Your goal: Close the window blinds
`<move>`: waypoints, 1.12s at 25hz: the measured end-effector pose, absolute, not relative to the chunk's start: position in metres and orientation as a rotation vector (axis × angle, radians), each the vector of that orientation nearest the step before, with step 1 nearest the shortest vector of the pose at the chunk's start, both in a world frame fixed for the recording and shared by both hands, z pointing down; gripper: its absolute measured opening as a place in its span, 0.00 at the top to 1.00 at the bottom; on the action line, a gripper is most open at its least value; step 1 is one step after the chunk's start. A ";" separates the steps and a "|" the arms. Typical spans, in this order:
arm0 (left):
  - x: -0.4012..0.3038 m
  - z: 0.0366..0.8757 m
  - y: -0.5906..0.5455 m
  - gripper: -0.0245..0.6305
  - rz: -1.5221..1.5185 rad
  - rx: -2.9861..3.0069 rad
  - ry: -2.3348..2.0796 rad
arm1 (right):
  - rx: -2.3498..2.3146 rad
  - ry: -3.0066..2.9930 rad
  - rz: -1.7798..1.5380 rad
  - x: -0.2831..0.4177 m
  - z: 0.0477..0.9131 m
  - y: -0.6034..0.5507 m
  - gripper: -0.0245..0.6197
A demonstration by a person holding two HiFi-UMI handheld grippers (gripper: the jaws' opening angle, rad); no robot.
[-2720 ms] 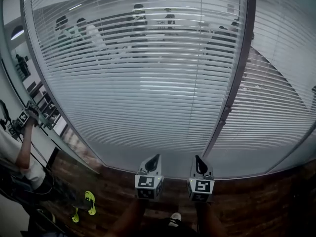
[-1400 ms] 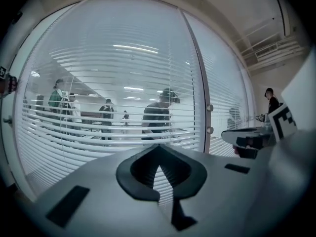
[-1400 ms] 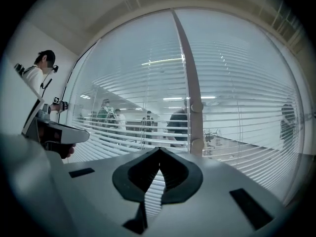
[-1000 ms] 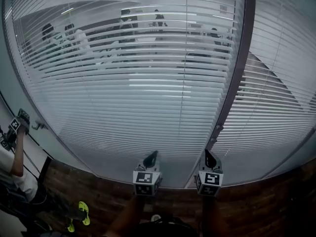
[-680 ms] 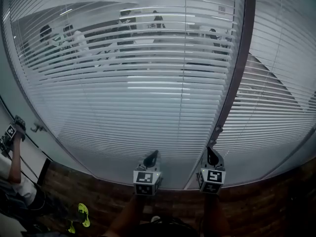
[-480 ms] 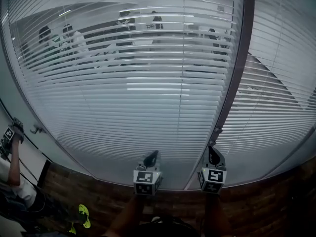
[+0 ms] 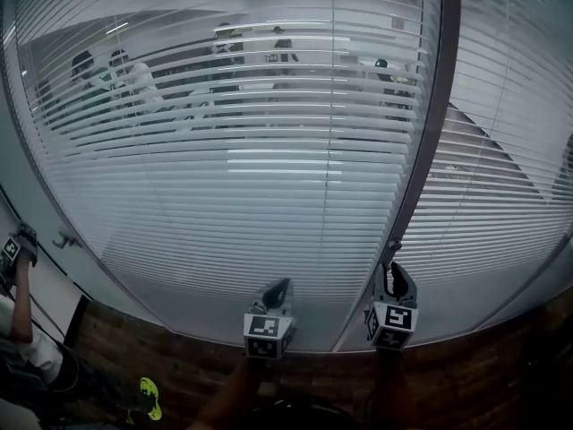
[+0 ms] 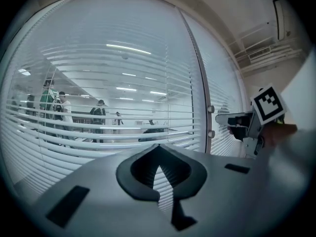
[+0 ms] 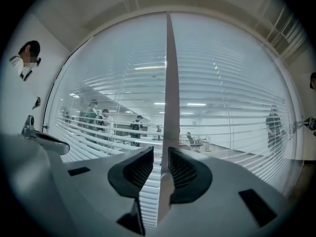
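Note:
White slatted blinds [image 7: 233,177] hang behind the glass, their slats tilted enough that people show through the upper part. A dark frame post [image 7: 428,141] splits this pane from a second blind [image 7: 510,177]. Two small round knobs [image 8: 211,109] sit on the post. My right gripper [image 7: 393,274] is up against the post's lower part; its jaws are opening, and the post [image 9: 170,83] runs up between them with neither pad pressing on anything. My left gripper [image 7: 274,291] is shut and empty, pointing at the blinds left of the post [image 8: 197,73]. The right gripper [image 8: 236,123] reaches toward the knobs.
A person [image 7: 18,267] stands at the far left by a door handle [image 7: 63,238], holding marker cubes. Dark wood flooring [image 7: 134,348] runs below the glass, with a green shoe [image 7: 149,399] on it. Several people [image 7: 134,79] are beyond the glass.
My right gripper has moved right and up to the frame post, and its jaws have gone from shut to parted. The left gripper has hardly moved.

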State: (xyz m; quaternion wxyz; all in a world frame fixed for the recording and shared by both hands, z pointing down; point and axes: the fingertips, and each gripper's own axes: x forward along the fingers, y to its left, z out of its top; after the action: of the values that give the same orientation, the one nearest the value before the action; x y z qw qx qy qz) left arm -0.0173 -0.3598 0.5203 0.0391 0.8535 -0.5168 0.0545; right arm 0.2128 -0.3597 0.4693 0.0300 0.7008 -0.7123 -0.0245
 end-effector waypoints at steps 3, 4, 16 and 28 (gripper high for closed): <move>-0.017 0.518 -0.362 0.97 0.154 2.628 -1.587 | 2.171 -2.186 -0.080 0.216 0.463 -0.365 0.80; -0.017 0.518 -0.364 0.97 0.154 2.629 -1.589 | 2.179 -2.182 -0.092 0.218 0.461 -0.367 0.78; -0.017 0.521 -0.366 0.97 0.174 2.613 -1.597 | 2.187 -2.186 -0.106 0.228 0.440 -0.385 0.75; -0.021 0.524 -0.365 0.97 0.195 2.595 -1.609 | 2.227 -2.181 -0.120 0.231 0.436 -0.388 0.76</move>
State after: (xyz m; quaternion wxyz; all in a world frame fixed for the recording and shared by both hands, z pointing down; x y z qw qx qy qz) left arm -0.0210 -0.3653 0.5238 0.0410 0.8475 -0.5254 0.0637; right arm 0.2311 -0.3877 0.4363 0.0111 0.7140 -0.6990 -0.0386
